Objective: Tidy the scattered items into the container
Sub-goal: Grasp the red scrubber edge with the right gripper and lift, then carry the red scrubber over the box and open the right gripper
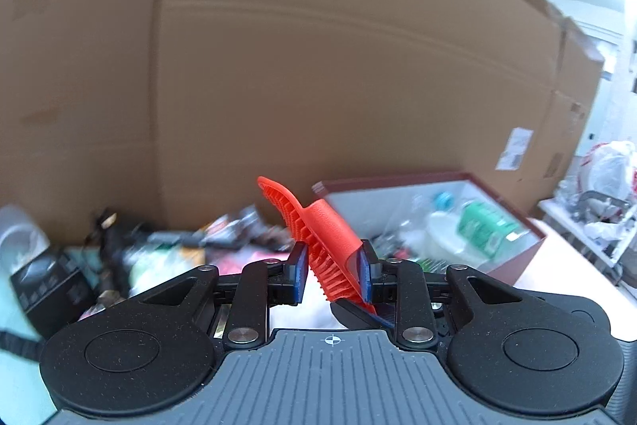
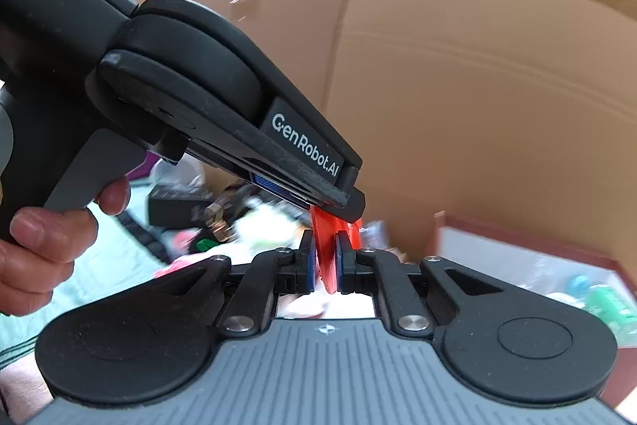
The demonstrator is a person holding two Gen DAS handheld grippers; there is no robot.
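While both grippers are sitting above the cluttered tabletop, they're sharing one item: an orange silicone brush (image 1: 318, 237) w/ short bristles down one face. The left gripper (image 1: 333, 267) is standing partly closed around the brush's lower part; its right blue pad (image 1: 364, 275) is pressing on the smooth orange back, while the bristled side is facing the left pad, and contact there can't be told for sure. The brush is tilting up and to the left from those fingers, tip in the air, clear of the table.

In the right wrist view, the right gripper (image 2: 325, 267) is pinching the thin orange edge (image 2: 327, 265) nearly shut, blue pads on both sides. The left gripper's black body is reaching in from upper left, its tip meeting the brush just above the right fingers, w/ a hand (image 2: 43, 245) wrapping its handle.

The container (image 1: 533, 226), a red-rimmed box w/ white inside, is sitting to the right, near a big cardboard box (image 1: 318, 66), already holding a green packet (image 1: 483, 226) and other bits. Blurred clutter is lying to the left, incl. a black box (image 1: 47, 285).
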